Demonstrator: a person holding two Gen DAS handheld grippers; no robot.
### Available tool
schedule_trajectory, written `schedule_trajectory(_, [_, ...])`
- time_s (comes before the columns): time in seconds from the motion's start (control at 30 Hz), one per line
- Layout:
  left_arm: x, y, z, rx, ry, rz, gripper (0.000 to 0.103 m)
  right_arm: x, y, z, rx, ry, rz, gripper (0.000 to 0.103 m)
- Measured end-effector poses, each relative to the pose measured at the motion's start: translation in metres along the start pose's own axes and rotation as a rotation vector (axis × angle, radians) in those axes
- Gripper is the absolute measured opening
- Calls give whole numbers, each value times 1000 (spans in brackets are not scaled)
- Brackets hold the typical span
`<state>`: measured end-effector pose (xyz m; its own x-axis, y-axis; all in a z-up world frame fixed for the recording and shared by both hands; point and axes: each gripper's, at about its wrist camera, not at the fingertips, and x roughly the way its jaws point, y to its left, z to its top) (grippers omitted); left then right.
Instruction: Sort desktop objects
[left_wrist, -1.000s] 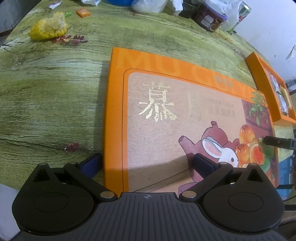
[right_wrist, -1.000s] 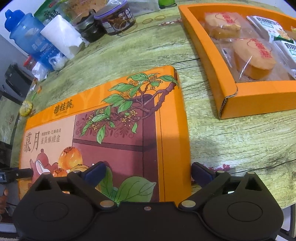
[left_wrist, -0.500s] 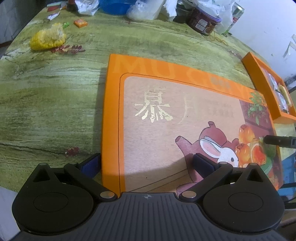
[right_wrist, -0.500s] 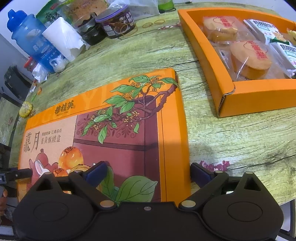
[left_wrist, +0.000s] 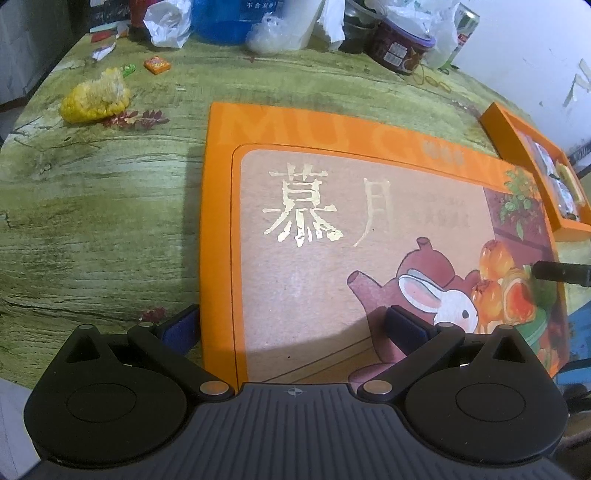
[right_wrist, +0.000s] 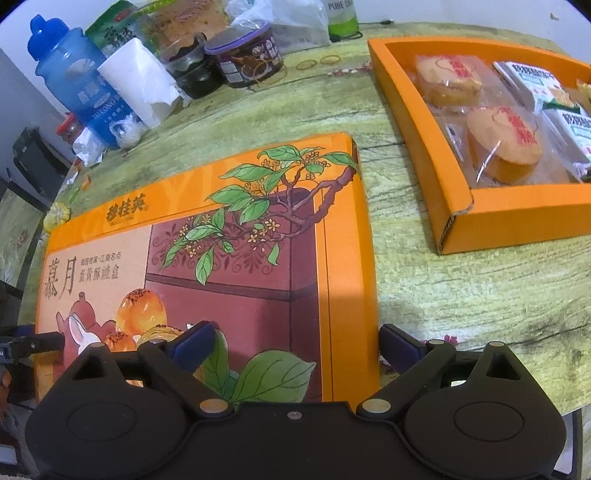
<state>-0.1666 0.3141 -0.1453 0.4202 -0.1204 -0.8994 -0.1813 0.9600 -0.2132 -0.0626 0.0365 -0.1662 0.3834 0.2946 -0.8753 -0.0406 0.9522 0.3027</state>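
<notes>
1. The orange lid (left_wrist: 369, 236) lies flat on the table (left_wrist: 96, 206), left of the tray (right_wrist: 424, 122).
2. The left gripper (left_wrist: 291, 326) has its jaws spread wide, straddling the lid's left edge.
3. The right gripper (right_wrist: 295, 341) likewise stands released astride the lid's right edge.
4. Wrapped cakes (right_wrist: 502, 147) sit in the tray.
5. A corn cob (left_wrist: 96, 99) lies left of the lid.

Orange illustrated lid (left_wrist: 332, 236) flat on table, open tray (right_wrist: 417, 122) beside (pastries inside)

A green wood-grain table (left_wrist: 92, 221) stands against a white wall (left_wrist: 524, 55).
</notes>
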Motion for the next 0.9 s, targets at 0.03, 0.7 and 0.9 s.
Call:
schedule_trajectory(0.03, [-1,0,0,1,-2,1,103,-1,1,1,-3,-2,0,96])
schedule_trajectory(0.7, [-20,-14,26,20,-37,-17,103,-29,5,23,-8,-59,-9,96])
schedule_trajectory(0.9, [-24,-26,37,33,-46,-26,103,-42,1,32,-3,-81,-17,96])
